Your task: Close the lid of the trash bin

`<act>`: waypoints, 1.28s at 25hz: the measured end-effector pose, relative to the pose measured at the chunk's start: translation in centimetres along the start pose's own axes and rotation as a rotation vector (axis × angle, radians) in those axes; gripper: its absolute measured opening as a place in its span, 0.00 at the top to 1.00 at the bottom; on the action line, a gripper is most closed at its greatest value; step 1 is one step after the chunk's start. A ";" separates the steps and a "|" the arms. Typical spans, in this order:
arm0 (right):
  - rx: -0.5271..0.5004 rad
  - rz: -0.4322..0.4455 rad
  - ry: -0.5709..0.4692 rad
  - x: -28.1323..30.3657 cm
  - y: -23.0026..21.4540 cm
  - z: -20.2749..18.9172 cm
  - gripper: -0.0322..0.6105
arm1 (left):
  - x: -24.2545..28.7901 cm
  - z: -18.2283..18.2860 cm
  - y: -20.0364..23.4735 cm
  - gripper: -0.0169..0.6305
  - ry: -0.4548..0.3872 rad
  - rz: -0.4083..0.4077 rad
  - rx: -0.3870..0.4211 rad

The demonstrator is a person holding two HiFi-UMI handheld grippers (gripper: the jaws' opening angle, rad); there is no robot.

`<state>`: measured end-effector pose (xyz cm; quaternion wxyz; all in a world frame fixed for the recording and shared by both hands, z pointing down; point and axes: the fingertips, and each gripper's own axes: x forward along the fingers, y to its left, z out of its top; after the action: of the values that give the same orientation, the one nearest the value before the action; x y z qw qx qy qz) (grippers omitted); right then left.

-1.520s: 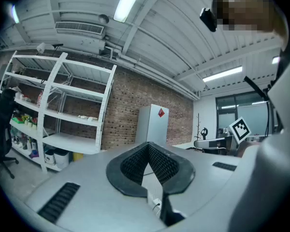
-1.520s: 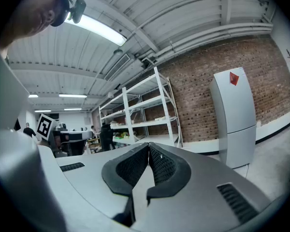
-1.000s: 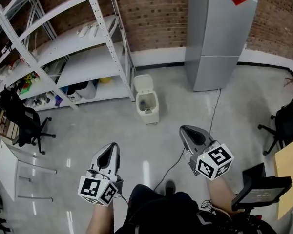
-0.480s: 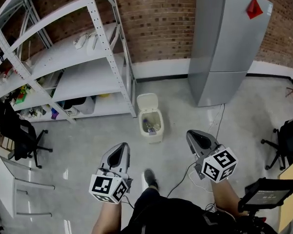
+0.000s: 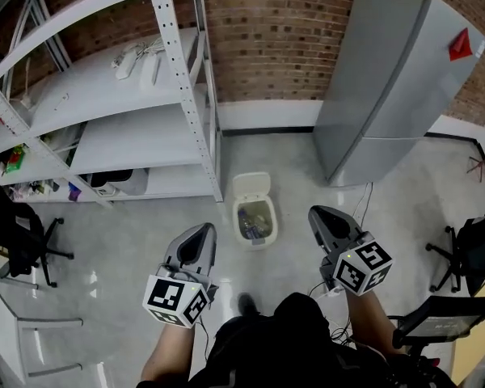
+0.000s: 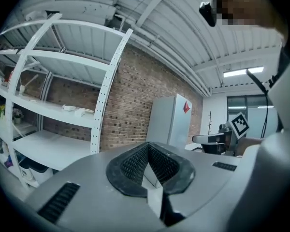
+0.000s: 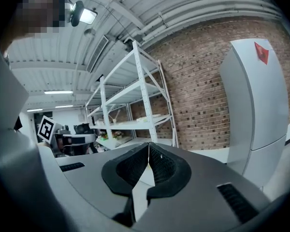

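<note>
A small cream trash bin stands on the grey floor just ahead of me, its lid tipped up and back toward the wall. Rubbish shows inside it. My left gripper hangs below and to the left of the bin, shut and empty. On the other side, my right gripper is held to the right of the bin, also shut with nothing in it. In the left gripper view the jaws meet tip to tip; the right gripper view shows the same. The bin is out of both gripper views.
A white metal shelf rack stands at the left, its upright post close to the bin. A grey fridge stands at the right against a brick wall. Black office chairs sit at far left and far right.
I have walked toward the bin, which now lies lower in the head view and between the grippers. Both grippers stay shut and keep their spacing.
</note>
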<state>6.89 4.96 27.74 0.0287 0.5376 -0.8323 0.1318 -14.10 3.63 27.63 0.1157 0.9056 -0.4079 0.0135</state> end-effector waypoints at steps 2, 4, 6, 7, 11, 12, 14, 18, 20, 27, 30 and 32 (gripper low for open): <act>-0.005 0.000 0.013 2.1 -1.0 0.2 0.94 | 2.0 0.0 1.6 0.98 -0.001 -0.002 -0.015; -0.008 -0.004 0.023 4.4 -2.5 0.2 0.94 | 4.3 0.0 3.2 0.98 0.005 0.001 -0.019; 0.000 0.000 0.028 6.8 -4.2 0.2 0.94 | 6.6 0.0 4.6 0.98 0.016 0.009 -0.017; 0.004 0.008 0.030 8.0 -5.1 0.3 0.94 | 7.8 0.1 5.2 0.98 0.019 0.015 -0.016; 0.012 0.036 0.026 12.3 -9.1 1.3 0.94 | 13.0 0.4 7.1 0.98 0.033 0.050 -0.006; 0.019 0.041 0.025 13.3 -10.3 1.6 0.94 | 14.4 0.2 7.6 0.98 0.050 0.064 0.005; 0.033 0.060 0.028 15.4 -12.6 2.1 0.94 | 17.1 -0.2 8.6 0.98 0.089 0.097 0.018; 0.017 0.113 0.042 19.3 -16.2 3.1 0.94 | 21.8 0.1 10.0 0.98 0.093 0.111 -0.033; 0.014 0.119 0.064 21.5 -17.6 3.0 0.94 | 23.8 -0.1 11.0 0.98 0.111 0.112 -0.036; 0.019 0.119 0.148 29.8 -21.0 -0.6 0.94 | 30.7 -4.4 15.6 0.98 0.220 0.057 -0.020; 0.078 0.104 0.213 32.3 -21.4 -6.1 0.94 | 32.2 -10.4 17.9 0.97 0.355 0.030 0.013; 0.116 0.085 0.303 33.4 -21.8 -11.0 0.94 | 32.7 -15.4 18.9 0.97 0.438 0.016 -0.056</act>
<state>11.55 -30.35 48.77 0.1171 0.4765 -0.8316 0.2603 -5.21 -29.17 50.21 0.2266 0.8742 -0.3803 0.1995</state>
